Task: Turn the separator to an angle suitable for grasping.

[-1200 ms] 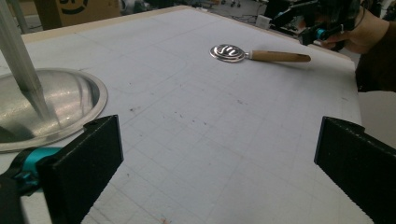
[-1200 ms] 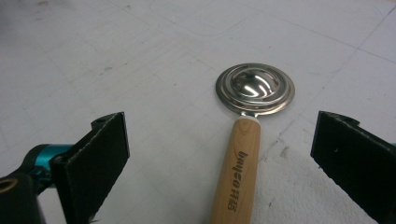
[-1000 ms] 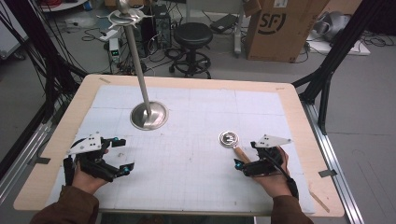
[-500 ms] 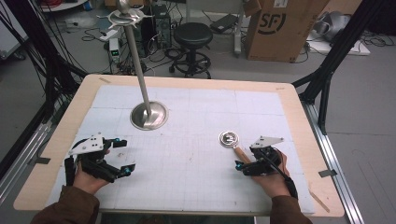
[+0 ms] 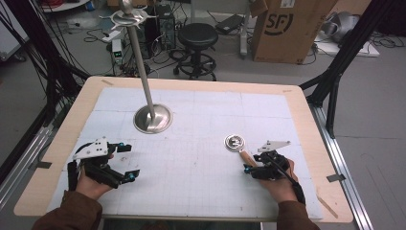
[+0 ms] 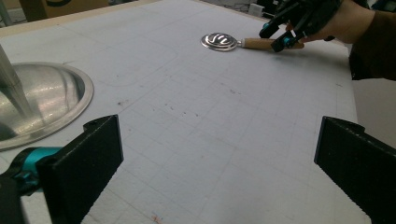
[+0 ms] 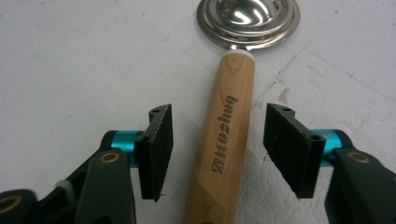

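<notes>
Printed wooden handle (image 7: 227, 140) between unclamped claw (image 7: 217, 144) pads.

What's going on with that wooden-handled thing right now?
Right gripper closing around wooden handle, pads not touching yet. Left gripper open, idle. Nothing in the way.

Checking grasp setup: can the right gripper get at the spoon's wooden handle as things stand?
Probably yes: the right gripper already straddles the wooden handle, jaws just closing with gaps either side, nothing in the way.

A lab: cable tangles (image 5: 33, 52), rig frame (image 5: 344, 52), cardboard box (image 5: 287, 28).
</notes>
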The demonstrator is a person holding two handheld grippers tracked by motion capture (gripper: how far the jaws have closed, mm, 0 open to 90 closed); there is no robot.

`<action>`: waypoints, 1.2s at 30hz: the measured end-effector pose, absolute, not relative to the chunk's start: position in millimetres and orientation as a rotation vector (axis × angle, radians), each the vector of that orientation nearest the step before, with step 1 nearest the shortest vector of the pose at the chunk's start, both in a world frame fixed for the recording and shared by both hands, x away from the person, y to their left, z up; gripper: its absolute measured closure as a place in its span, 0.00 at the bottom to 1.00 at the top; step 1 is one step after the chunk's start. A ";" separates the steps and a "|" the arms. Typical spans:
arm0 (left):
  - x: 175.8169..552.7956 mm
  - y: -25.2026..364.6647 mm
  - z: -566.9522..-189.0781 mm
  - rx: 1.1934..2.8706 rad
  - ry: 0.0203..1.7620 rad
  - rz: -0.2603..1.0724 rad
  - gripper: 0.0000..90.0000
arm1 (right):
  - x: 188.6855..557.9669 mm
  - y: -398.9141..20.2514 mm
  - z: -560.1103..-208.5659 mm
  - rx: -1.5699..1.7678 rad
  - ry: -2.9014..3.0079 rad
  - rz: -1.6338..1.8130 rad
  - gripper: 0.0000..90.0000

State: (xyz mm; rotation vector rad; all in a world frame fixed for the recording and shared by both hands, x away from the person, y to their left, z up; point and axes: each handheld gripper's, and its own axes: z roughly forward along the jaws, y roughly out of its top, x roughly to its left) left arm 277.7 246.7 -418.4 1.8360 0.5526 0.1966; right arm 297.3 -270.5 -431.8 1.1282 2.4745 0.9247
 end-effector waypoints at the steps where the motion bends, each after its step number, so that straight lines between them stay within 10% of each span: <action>1: 278.0 247.1 -418.4 1.840 0.550 0.198 0.02 | 297.3 -270.5 -431.8 1.128 2.475 0.925 0.50; 36: 277.2 246.6 -417.9 1.839 0.548 0.198 0.02 | 298.2 -274.0 -431.0 1.134 2.481 0.811 0.74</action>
